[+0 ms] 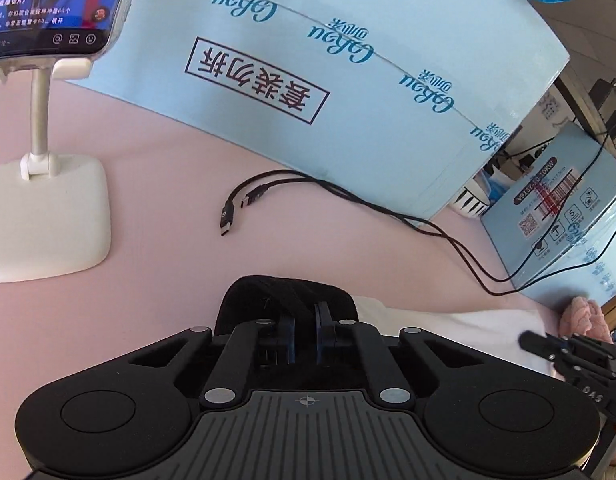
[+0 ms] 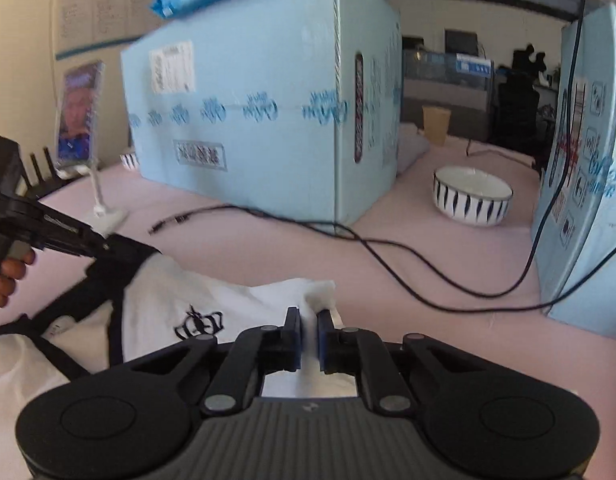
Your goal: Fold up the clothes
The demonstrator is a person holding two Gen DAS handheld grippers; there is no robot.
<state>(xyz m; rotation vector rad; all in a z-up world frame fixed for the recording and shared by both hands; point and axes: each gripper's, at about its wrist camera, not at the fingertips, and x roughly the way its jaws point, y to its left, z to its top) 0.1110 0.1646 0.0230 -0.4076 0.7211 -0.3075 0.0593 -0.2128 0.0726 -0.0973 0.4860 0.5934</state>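
left gripper [image 1: 305, 316] jaws pressed together on the black sleeve [image 1: 284, 292] of the white t-shirt [image 1: 448, 328], pinched just ahead of the claw. right gripper [image 2: 308, 320] closed on the shirt's white edge [image 2: 320, 298]; crown print [image 2: 198, 322] to its left. shirt lies on pink tabletop [image 1: 168, 160]. black cables [image 1: 348, 196], blue box [image 1: 348, 80] beyond; striped bowl [image 2: 472, 196] ahead-right.

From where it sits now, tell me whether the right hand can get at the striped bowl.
Probably not yet: the right tongs are shut on the white shirt's edge. The pink tabletop toward the striped bowl looks free except for black cables, so release first.
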